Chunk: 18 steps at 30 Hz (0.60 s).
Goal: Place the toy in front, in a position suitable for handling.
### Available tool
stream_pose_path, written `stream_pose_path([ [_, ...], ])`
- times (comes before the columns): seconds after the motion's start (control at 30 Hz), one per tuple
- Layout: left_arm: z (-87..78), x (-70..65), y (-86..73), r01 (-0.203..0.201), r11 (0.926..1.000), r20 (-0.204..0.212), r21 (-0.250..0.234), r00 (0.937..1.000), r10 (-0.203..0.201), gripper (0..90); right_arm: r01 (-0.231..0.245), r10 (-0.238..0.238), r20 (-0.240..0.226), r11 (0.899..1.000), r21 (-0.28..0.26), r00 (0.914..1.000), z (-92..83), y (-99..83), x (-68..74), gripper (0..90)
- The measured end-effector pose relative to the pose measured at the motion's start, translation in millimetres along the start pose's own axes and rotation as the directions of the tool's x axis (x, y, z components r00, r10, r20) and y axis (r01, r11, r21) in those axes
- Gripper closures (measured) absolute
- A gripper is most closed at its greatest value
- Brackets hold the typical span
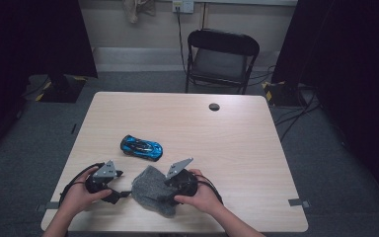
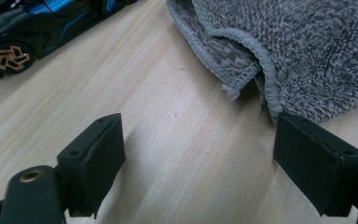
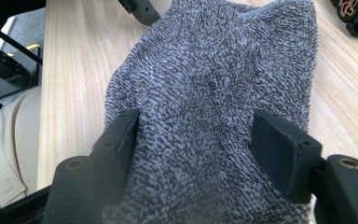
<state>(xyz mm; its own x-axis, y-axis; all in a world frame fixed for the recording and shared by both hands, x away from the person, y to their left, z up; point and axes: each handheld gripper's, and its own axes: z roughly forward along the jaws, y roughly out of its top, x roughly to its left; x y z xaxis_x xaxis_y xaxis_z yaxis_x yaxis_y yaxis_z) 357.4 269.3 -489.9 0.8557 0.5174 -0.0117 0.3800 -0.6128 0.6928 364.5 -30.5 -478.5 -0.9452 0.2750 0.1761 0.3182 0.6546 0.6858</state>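
**Grey cloth between both tongs, near bench edge**

Grey terry cloth [image 1: 153, 190] lies crumpled on the bench [image 1: 237, 138], at the near edge, between the person's two hands. It has a stitched hem, seen in the left gripper view [image 2: 256, 51], with one flap folded over another.

Right tongs [image 3: 198, 144]: jaws spread, the cloth bunched up between them and running out ahead of them. Fabric touches the inner faces of both jaws, but I can't tell whether they actually pinch it. In the high view the right tongs [image 1: 170, 190] sit on the cloth's right side, held by the right hand [image 1: 200, 195].

Left tongs [image 2: 198, 149]: released, jaws wide apart with bare wood between them. One jaw's tip is right at the cloth's hem, touching or just short of it; can't tell which. In the high view the left tongs [image 1: 121, 193] are just beside the cloth's left edge, with the left hand [image 1: 81, 195] around the body.

Blue toy car [image 1: 141, 147] sits on the bench just beyond the cloth, apart from it. It has black trim and orange wheel spokes.

Black folding chair [image 1: 222, 59] stands past the far side of the bench.
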Motion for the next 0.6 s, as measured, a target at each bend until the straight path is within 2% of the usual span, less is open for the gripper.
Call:
stream_pose_path([
  [0.27,-3.1,-0.6,5.7,-0.006,0.9996,-0.001,-0.027,1.0,0.006,16.5,0.008,-0.008,0.009,1.0,0.001,0.9999,-2.8,-0.1,0.4,33.9],
  [0.6,-4.3,1.5,11.1,-0.011,0.9994,-0.006,-0.033,0.9999,0.011,16.6,0.013,-0.013,0.021,1.0,0.005,0.9997,-1.6,-3.7,2.9,33.7],
])
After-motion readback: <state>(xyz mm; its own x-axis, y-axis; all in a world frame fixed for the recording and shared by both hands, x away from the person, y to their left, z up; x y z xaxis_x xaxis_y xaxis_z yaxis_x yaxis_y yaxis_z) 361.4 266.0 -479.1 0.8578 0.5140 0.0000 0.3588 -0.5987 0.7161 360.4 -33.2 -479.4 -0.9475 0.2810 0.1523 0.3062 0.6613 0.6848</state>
